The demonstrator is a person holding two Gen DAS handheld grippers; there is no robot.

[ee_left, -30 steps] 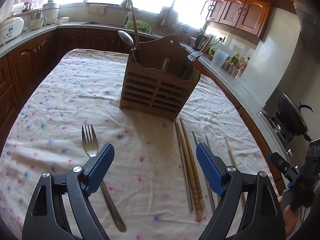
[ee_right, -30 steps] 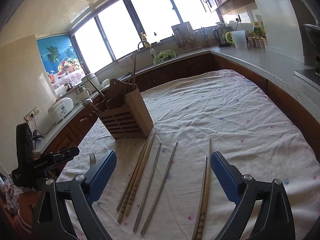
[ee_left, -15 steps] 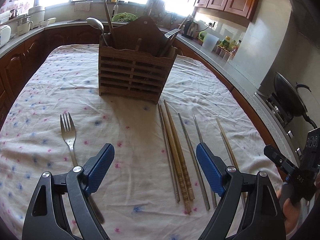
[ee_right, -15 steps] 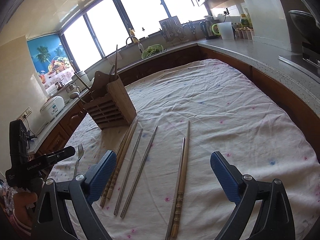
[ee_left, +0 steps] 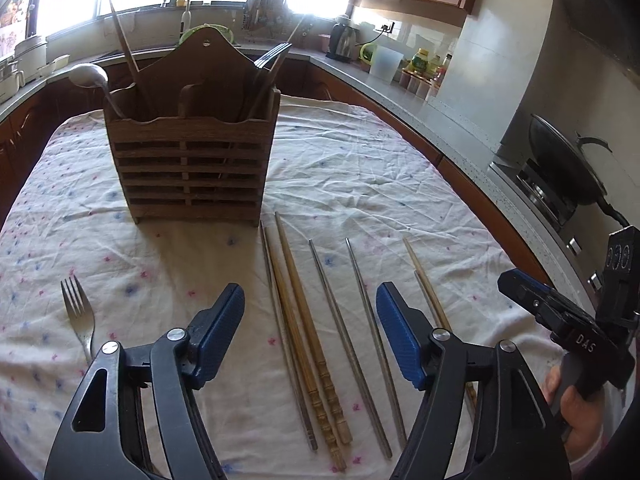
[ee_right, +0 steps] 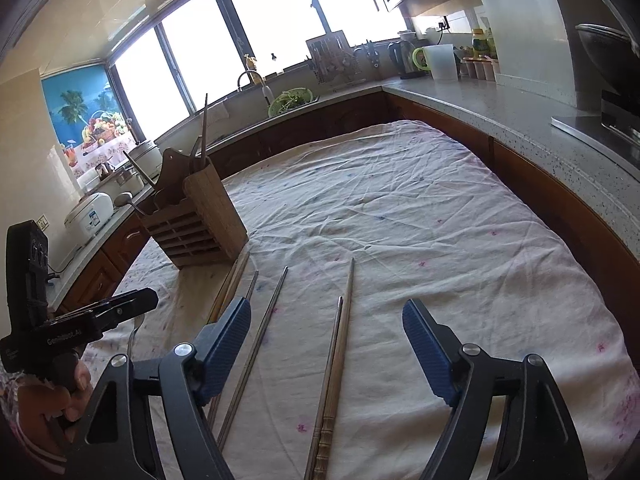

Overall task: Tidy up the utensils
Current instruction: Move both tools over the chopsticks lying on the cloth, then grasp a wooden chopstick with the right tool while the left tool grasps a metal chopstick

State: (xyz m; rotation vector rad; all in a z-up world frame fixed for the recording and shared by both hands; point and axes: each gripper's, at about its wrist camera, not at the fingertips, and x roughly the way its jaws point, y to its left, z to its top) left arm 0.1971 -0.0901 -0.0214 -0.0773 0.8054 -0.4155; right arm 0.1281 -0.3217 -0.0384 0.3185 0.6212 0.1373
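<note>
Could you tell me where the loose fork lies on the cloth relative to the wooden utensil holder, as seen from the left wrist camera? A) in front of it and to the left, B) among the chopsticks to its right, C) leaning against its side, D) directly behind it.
A: the fork lies flat on the cloth, nearer the camera and left of the wooden utensil holder, apart from the chopsticks.

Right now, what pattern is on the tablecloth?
White tablecloth with small pink and blue flecks; clearest in the left wrist view.

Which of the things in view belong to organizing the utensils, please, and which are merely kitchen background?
Job: wooden utensil holder; chopsticks on the cloth; loose fork.
Background: kettle; wok; rice cooker; colander of greens.
</note>
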